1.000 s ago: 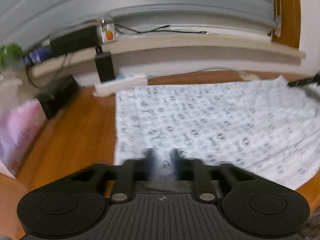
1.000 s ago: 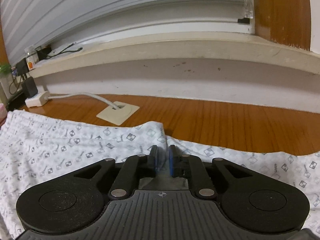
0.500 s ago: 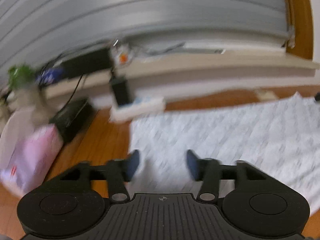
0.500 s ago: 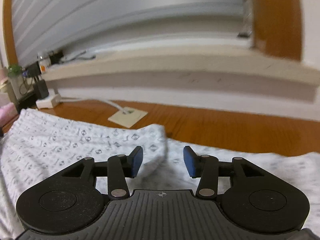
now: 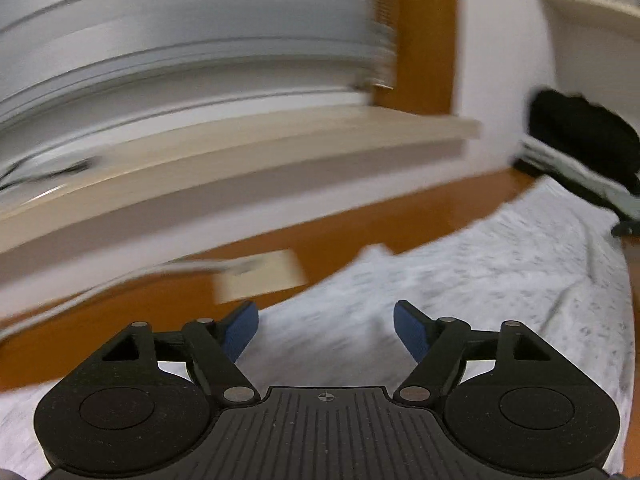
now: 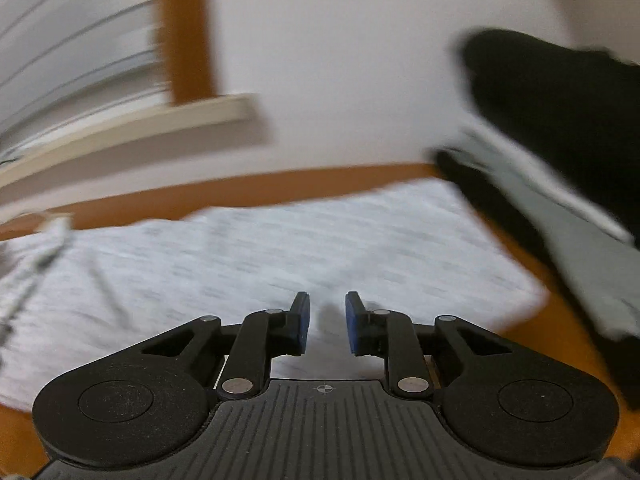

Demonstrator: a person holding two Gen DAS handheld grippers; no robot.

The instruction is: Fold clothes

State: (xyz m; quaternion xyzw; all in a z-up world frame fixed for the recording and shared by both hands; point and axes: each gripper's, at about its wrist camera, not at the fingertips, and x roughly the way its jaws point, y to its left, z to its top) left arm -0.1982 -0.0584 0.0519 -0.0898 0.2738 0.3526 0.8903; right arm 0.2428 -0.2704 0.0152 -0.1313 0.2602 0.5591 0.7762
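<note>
While both grippers hang above the cloth (image 5: 460, 280), neither holds any of it: the left gripper (image 5: 326, 330) has its blue fingers (image 5: 240, 330) wide apart and opening, with only flat fabric showing in the gap, and the right gripper (image 6: 326, 320) has its fingers (image 6: 301, 320) a narrow gap apart and closing on nothing. The pale, small-printed garment lies spread on the orange wooden surface (image 5: 340, 228), filling the lower half of both views; in the right wrist view its far edge runs from nine to two o'clock and a corner lies at four o'clock. By the look of it, this is a gap between folds, the hands free of the fabric. The next move would call for picking a fresh edge or corner, lowering the fingers over it and pinching it before carrying it across. Both frames are smeared, so creases and edges are hard to read. Beyond the surface, a cream sill (image 5: 240, 148) and grey blinds (image 5: 180, 40) fill ten to twelve o'clock in the left view, with a wooden frame (image 5: 424, 40) at one o'clock and a white wall beside it. A cream plate (image 5: 256, 276) sits on the wood at the cloth's far edge. A dark, blurred bundle (image 6: 560, 120) lies at two to three o'clock.
</note>
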